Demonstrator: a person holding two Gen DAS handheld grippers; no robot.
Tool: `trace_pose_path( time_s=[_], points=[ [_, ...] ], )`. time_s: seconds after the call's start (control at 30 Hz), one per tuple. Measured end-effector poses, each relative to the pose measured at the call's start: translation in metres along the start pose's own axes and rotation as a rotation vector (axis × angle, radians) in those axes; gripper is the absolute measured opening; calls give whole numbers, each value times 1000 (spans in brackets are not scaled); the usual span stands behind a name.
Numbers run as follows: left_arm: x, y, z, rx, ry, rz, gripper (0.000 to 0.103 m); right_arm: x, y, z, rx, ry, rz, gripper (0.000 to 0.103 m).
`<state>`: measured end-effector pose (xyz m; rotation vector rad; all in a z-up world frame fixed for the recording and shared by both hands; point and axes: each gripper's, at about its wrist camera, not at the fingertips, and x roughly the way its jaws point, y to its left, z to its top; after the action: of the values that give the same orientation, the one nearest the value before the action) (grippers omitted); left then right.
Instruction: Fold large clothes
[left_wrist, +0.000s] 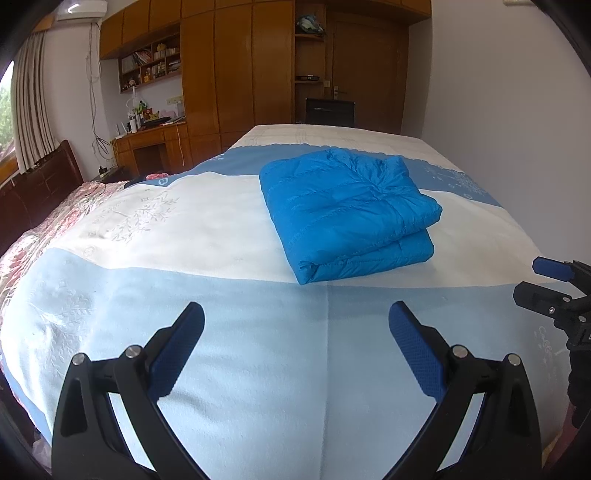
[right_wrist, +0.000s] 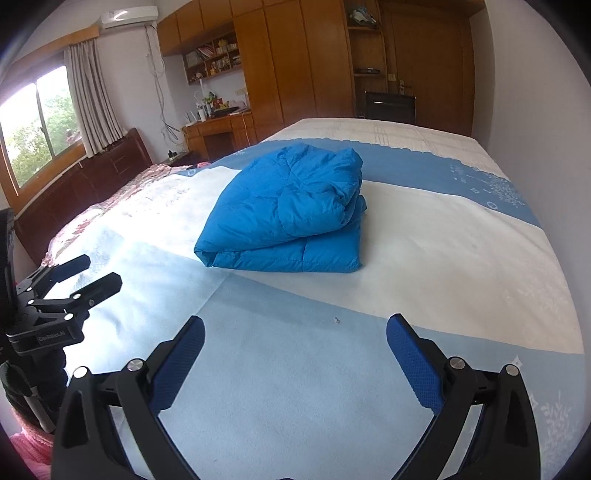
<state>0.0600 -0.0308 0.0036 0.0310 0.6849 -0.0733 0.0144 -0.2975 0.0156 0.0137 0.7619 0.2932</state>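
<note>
A bright blue puffer jacket (left_wrist: 347, 214) lies folded into a thick rectangular bundle on the bed; it also shows in the right wrist view (right_wrist: 288, 214). My left gripper (left_wrist: 295, 314) is open and empty, held above the bedcover short of the jacket. My right gripper (right_wrist: 295, 326) is open and empty too, also short of the jacket. The right gripper shows at the right edge of the left wrist view (left_wrist: 543, 280), and the left gripper at the left edge of the right wrist view (right_wrist: 92, 273). Neither touches the jacket.
The bed (left_wrist: 155, 229) carries a blue and white cover. A dark wooden headboard (right_wrist: 92, 184) is on the left, with a floral quilt (left_wrist: 44, 229) beside it. Wooden wardrobes (left_wrist: 236, 66), a desk (right_wrist: 218, 129) and a chair (right_wrist: 389, 107) stand beyond the bed.
</note>
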Motion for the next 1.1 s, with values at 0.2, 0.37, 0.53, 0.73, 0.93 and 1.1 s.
trace_pose_path(
  time_s=[0.2, 0.37, 0.53, 0.73, 0.93, 1.1],
  points=[
    [-3, -2, 0, 7, -7, 1, 99, -1, 0, 0, -1, -3, 4, 99],
    [-4, -3, -1, 7, -7, 0, 99, -2, 1, 0, -8, -5, 8, 99],
    [-5, -4, 0, 8, -7, -1, 99, -2, 1, 0, -10, -7, 9, 99],
    [-5, -3, 0, 4, -2, -4, 99, -2, 1, 1, -7, -4, 7, 99],
    [-6, -1, 0, 5, -5, -13, 99, 0, 1, 1, -12, 0, 5, 99],
    [-6, 0, 0, 12, -7, -17, 99, 3, 0, 2, -10, 5, 5, 99]
  ],
)
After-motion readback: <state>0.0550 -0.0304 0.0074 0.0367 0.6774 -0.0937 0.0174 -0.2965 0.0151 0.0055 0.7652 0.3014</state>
